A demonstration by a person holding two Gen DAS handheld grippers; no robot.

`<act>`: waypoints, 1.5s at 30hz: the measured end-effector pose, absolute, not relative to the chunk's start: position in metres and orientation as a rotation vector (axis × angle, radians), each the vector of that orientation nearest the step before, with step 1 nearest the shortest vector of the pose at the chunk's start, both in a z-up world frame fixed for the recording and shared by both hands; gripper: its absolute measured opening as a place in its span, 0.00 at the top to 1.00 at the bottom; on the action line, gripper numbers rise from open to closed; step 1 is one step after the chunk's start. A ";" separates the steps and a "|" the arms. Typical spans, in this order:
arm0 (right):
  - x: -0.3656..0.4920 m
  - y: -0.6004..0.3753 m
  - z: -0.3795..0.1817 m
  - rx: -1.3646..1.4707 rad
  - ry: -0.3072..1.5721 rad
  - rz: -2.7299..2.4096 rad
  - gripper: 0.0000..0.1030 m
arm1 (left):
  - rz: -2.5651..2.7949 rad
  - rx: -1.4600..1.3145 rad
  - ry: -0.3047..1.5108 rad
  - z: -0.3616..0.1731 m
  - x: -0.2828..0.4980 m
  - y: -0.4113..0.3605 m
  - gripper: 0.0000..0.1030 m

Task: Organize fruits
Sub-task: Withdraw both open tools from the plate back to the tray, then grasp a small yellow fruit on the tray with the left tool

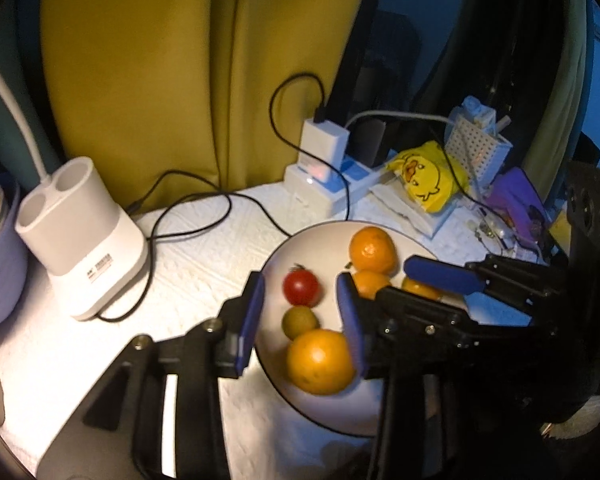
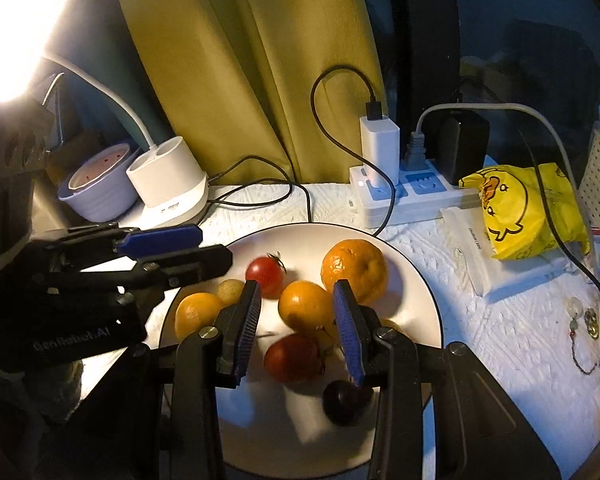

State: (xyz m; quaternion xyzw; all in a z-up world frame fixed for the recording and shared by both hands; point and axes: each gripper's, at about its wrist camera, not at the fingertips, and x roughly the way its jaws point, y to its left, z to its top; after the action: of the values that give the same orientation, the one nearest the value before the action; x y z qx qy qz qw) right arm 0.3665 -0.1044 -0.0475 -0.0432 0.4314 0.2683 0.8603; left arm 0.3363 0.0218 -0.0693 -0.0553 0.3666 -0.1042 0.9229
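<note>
2 grippers over white plate [image 2: 416,280]: left gripper [image 1: 300,312] open astride cherry tomato [image 1: 301,288] and green fruit [image 1: 299,321]; right gripper [image 2: 296,308] open, mandarin [image 2: 306,306] between fingers, ungripped.

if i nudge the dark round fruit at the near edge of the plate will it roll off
Probably yes: the dark round fruit looks smooth and ball-shaped, so it should roll easily. It sits near the near edge of the white plate, whose rim looks shallow, so a push that way could send it off. Its glossy skin may slip between the pads.
</note>
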 end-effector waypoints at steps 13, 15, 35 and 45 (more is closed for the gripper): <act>0.330 -0.107 -0.022 -0.098 0.852 0.594 0.61 | -0.180 -0.128 0.711 -0.050 0.286 0.028 0.62; 0.323 -0.107 -0.020 -0.097 0.852 0.601 0.61 | -0.175 -0.131 0.712 -0.050 0.278 0.030 0.62; 0.261 -0.114 -0.023 -0.116 0.838 0.634 0.61 | -0.147 -0.165 0.743 -0.075 0.212 0.032 0.61; 0.250 -0.122 -0.029 -0.099 0.862 0.626 0.61 | -0.148 -0.155 0.798 -0.094 0.198 0.022 0.61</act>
State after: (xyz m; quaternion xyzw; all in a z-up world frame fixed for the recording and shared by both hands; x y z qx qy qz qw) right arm 0.2502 -0.1224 -0.0286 -0.0472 0.4109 0.2985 0.8602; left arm 0.1981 0.0225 -0.0938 -0.0752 0.3878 -0.0721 0.9158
